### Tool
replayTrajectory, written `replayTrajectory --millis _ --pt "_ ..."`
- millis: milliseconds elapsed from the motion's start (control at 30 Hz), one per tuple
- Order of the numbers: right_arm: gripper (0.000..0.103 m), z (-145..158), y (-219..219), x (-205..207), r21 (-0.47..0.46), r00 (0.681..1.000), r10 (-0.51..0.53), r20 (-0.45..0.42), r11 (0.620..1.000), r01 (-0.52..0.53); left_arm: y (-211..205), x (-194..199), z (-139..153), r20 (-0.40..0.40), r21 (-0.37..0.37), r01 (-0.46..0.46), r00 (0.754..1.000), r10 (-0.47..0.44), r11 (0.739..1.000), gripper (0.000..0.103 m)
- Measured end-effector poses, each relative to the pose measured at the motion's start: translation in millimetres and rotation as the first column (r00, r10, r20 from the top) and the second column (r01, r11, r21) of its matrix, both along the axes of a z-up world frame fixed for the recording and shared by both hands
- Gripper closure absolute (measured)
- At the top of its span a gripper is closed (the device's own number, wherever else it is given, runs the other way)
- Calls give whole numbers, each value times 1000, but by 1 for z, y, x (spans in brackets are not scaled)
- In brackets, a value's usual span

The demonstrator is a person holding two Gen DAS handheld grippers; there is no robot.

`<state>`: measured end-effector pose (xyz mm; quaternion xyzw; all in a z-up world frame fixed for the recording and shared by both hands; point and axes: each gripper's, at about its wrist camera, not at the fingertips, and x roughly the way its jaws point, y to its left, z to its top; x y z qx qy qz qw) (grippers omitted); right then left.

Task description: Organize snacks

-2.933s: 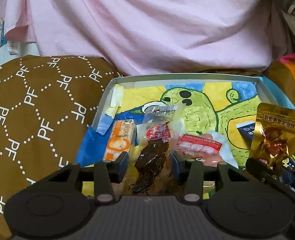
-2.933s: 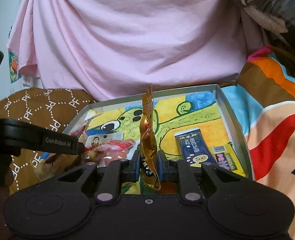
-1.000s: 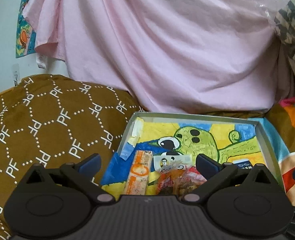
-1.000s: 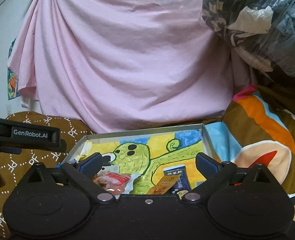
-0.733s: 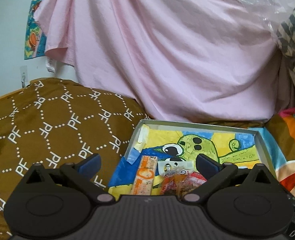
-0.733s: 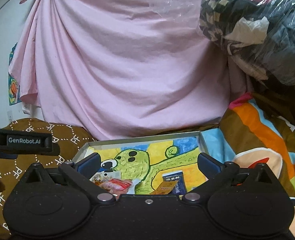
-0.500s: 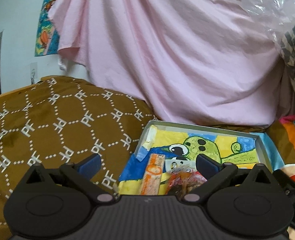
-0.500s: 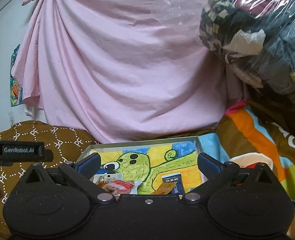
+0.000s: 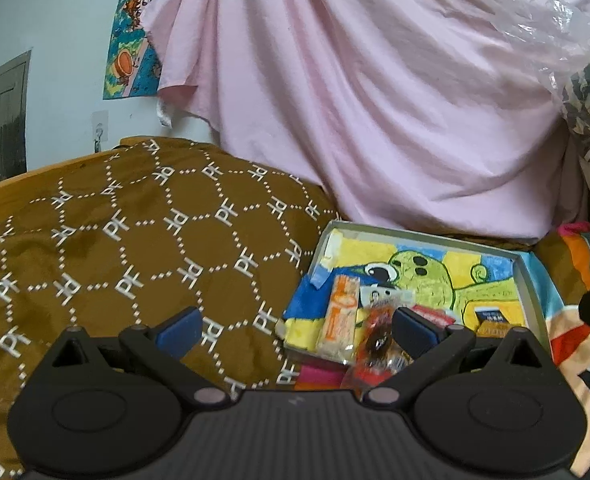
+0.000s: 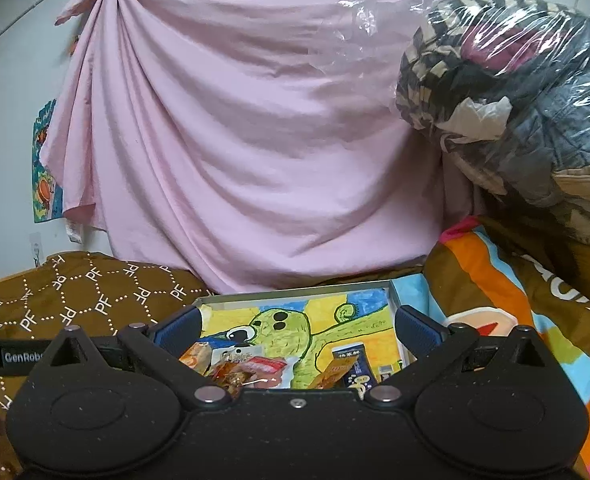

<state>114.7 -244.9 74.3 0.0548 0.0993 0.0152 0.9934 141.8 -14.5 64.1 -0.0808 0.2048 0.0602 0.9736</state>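
A shallow grey tray (image 9: 423, 235) with a yellow and green cartoon lining lies on the bed; it also shows in the right wrist view (image 10: 291, 295). Inside lie an orange biscuit pack (image 9: 339, 322), a clear pack of dark red meat (image 9: 379, 344), a red and white pack (image 10: 265, 366), a gold pack (image 10: 333, 374) and a blue pack (image 10: 359, 368). My left gripper (image 9: 295, 330) is open and empty, held back from the tray's left front. My right gripper (image 10: 295, 330) is open and empty, above the tray's near side.
A brown patterned cushion (image 9: 135, 248) lies left of the tray. A striped colourful blanket (image 10: 503, 312) lies to the right. A pink sheet (image 10: 255, 140) hangs behind. A plastic-wrapped bundle of clothes (image 10: 515, 92) sits at upper right.
Both grippers let go of their snack packs, opened wide and drew back and up from the tray. The left one has swung left over the cushion.
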Motion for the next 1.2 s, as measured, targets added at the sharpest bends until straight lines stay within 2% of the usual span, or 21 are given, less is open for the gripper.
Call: replayTrajectory --millis 567,1000,1200 --pt "1 -2 13 -59 14 999 10 -36 1000 -9 20 -66 -9 -5 23 23 1000 -23 999 0" --pt "1 -19 21 -106 -4 997 -13 -77 1000 13 31 -98 -20 -9 53 53 999 -52 997 0" --pt "1 -25 25 -115 -8 995 -31 -92 999 31 36 -109 -25 21 80 56 998 -58 995 0"
